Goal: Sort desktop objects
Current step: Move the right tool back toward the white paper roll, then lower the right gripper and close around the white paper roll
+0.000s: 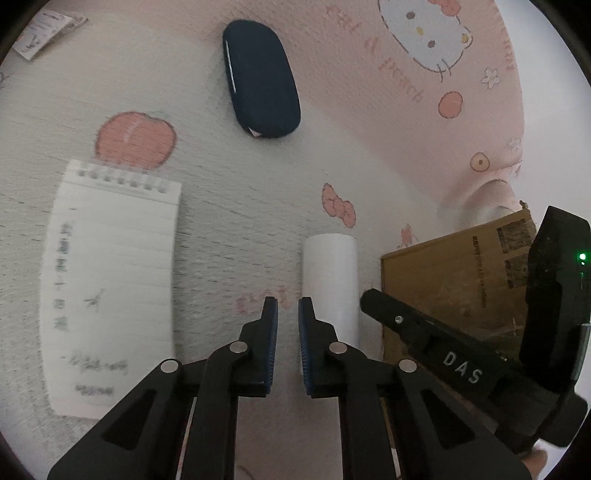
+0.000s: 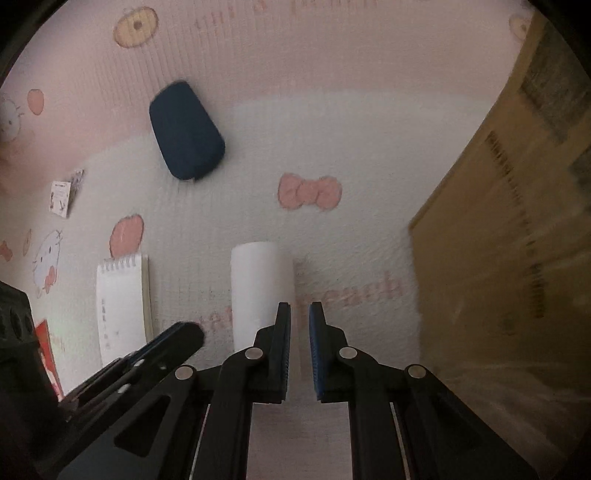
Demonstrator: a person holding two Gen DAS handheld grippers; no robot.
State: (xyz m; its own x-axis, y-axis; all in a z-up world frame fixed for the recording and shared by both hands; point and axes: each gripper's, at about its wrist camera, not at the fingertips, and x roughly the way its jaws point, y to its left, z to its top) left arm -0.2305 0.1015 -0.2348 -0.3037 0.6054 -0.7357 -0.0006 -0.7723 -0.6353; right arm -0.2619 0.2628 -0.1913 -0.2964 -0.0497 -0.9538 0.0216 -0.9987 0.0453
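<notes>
Open mat [image 1: 236, 229] btwn notepad [image 1: 110, 280] & white roll [image 1: 330, 273]; box [image 1: 454, 280] right.

Notepad [image 1: 110, 288] handwriting blurred beyond reading; cardboard box [image 2: 517, 240] smeared and cut off at the frame edge.

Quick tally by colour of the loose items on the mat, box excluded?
White: 3: spiral notepad, white cylinder, small printed card
Dark navy: 1: pouch-like case
Red: 1: flat item at the left edge of the right wrist view, partly hidden
Total: 5

Both grippers, left and right, hold nothing.
</notes>
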